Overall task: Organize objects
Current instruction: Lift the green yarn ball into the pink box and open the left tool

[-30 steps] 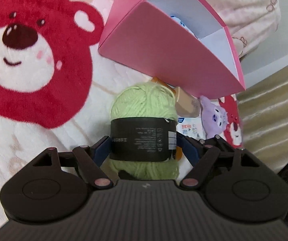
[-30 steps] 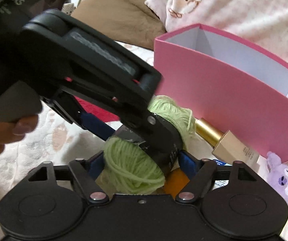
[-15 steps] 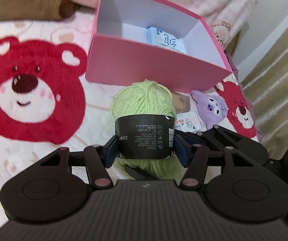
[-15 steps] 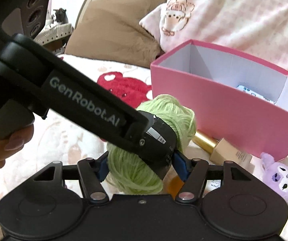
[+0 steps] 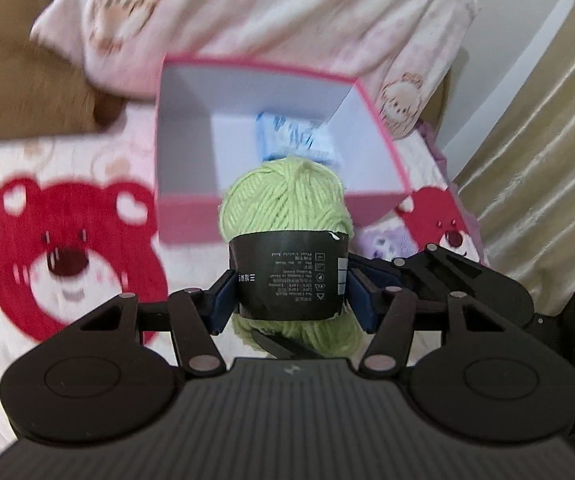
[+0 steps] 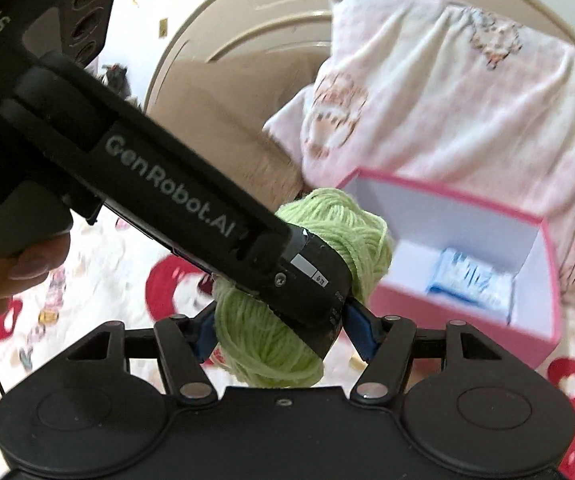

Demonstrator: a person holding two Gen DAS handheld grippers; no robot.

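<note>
Bed with a pale blanket (image 5: 99, 152) printed with red bears (image 5: 71, 256). Open pink box (image 5: 191, 216) sits on it toward the head end, a blue-white packet (image 5: 287, 136) inside. Brown pillow (image 5: 19, 88) and pink cartoon-print quilt (image 5: 271, 16) piled behind the box. Purple plush toy (image 5: 387, 240) lies just beside the box's near right corner, blurred.

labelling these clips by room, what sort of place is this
Most likely a bedroom, on a bed. A curved headboard stands behind a brown pillow and a pink pillow, and the pink box sits on a soft blanket printed with red bears.
</note>
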